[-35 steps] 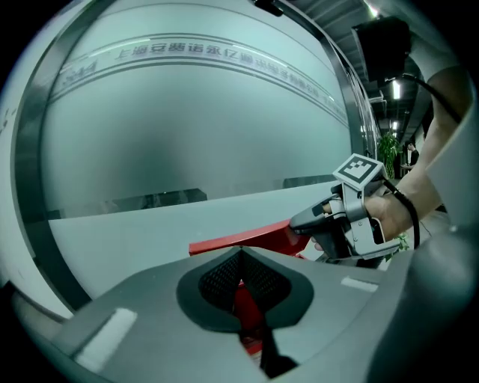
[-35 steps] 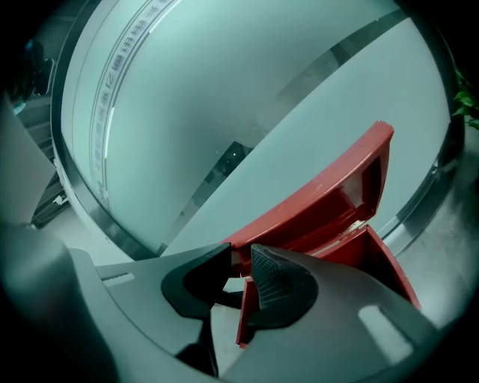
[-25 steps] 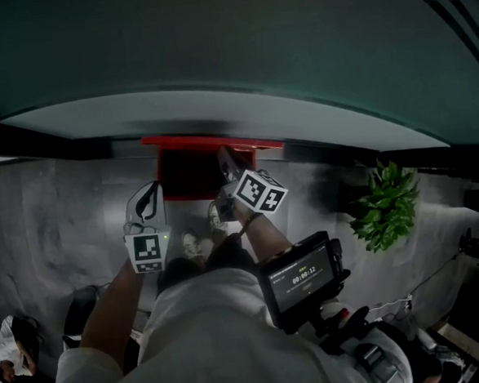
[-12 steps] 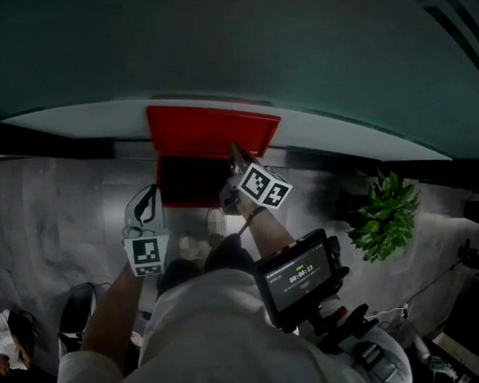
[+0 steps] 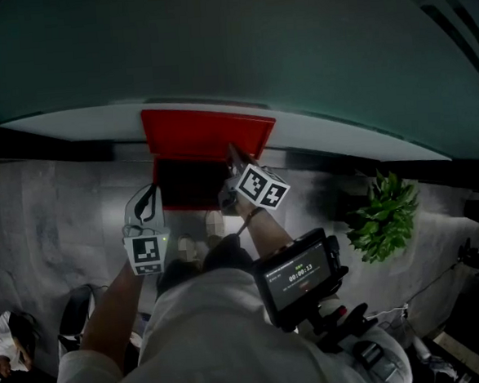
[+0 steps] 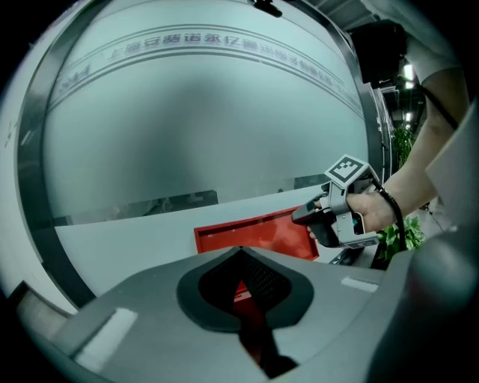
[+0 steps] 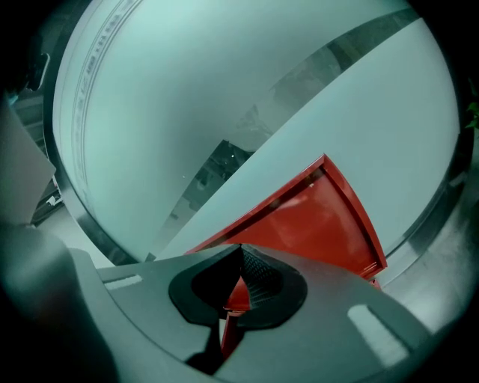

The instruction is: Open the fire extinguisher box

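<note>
Red lid (image 5: 207, 136) of the fire extinguisher box (image 5: 186, 186) is seen raised against the white band (image 5: 71, 125) at the foot of the wall, and its right front edge is pinched between the closed jaws of the right gripper (image 5: 232, 154). Just beside the box's left side the left gripper (image 5: 148, 199) is held, its jaws brought together on nothing.

My grey two-jaw left gripper (image 5: 150, 190) hangs ahead, jaws together on nothing, bare left forearm (image 5: 117, 306) stretched forward. My grey right gripper (image 5: 233, 153) (reaching further out) points slightly downward, jaws pinched on the red metal lid (image 5: 207, 136) edge.
</note>
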Available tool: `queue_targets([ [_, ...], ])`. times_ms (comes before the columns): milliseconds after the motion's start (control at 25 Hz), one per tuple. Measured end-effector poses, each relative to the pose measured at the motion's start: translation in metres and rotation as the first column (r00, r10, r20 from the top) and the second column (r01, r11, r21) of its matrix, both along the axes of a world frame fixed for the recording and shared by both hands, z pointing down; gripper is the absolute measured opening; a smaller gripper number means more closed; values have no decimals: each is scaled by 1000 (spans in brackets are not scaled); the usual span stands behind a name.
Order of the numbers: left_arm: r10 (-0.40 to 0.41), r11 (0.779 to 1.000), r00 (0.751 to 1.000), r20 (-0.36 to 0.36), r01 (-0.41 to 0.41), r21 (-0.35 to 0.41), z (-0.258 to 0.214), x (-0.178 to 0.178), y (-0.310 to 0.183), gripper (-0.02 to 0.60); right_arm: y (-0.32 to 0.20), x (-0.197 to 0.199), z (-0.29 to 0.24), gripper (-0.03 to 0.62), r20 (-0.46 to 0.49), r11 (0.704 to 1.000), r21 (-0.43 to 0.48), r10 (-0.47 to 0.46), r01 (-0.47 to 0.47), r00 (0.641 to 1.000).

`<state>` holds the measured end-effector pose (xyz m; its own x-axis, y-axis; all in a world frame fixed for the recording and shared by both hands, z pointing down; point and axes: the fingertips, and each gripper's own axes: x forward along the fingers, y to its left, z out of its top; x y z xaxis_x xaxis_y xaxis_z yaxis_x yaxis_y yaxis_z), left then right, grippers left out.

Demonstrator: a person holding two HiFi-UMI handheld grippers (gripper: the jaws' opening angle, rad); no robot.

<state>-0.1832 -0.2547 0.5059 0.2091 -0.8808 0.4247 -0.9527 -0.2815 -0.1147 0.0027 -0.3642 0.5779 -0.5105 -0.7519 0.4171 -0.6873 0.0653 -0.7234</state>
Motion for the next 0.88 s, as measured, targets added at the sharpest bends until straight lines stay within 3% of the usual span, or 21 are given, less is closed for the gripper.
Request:
queue_targets([
  [200,15,1000,1000,2,-15,2,1,-1,-5,2,-1,-1,-5,15,-130,997,58,-49,57,990],
  [360,34,999,999,6,-34,5,4,3,-10,2,-4,2,-13,15,-324,980,146,-84,138,942],
  [480,47,999,999,12,-47,21,-1,7,-9,2,3,3,-33,15,-489,950,226,-83,217,868],
  [640,63,997,998,6,-63,36,-12,10,5,2,22,-2,-70,14,-685,873,351,-7,339,728],
  [880,94,993,996,4,-94,73,-19,6,13,2,26,14,-106,14,-795,810,452,177,373,580],
])
